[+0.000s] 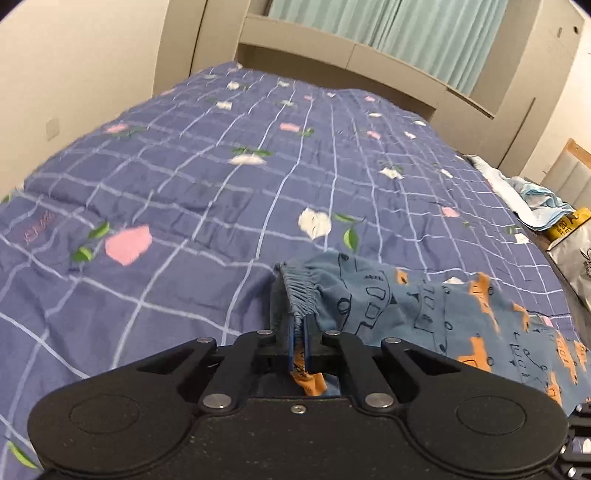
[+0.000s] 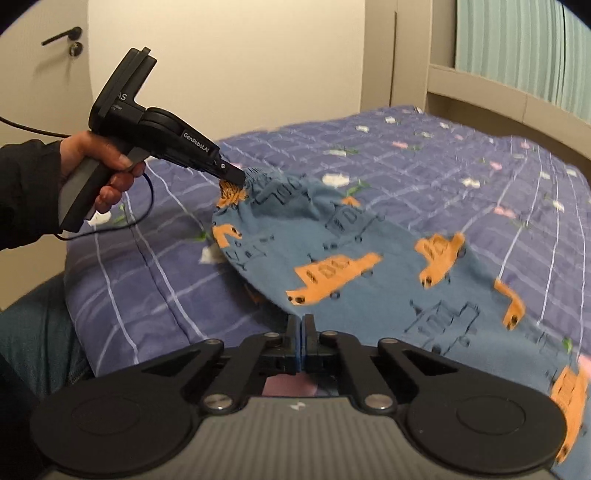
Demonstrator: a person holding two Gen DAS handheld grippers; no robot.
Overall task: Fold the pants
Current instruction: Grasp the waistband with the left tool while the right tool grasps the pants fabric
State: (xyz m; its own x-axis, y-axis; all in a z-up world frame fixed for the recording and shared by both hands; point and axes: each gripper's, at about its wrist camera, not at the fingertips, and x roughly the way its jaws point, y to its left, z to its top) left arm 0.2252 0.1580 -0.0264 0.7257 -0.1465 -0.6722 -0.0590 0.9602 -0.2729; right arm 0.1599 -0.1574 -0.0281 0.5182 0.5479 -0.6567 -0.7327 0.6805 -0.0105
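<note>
Room: bedroom with cream walls, a door with a dark lever handle [image 2: 61, 36] at far left, pale green curtains [image 1: 388, 29] behind the headboard.
Surface: bed under a purple checked quilt [image 1: 184, 184] printed with pink and white flowers.
Left gripper [image 1: 300, 325]: fingers closed on the gathered waistband; a hand [image 2: 105, 162] holds its grip; casing reads "GenRobot.AI".
Pants [image 2: 369, 266]: blue, with orange trucks, spread on the quilt between both grippers.
Right gripper [image 2: 302, 321]: fingers pressed together on the fabric's near edge.
Far right: crumpled light-blue cloth [image 1: 532, 195], bag with a yellow label [image 1: 567, 225], writing unreadable.
</note>
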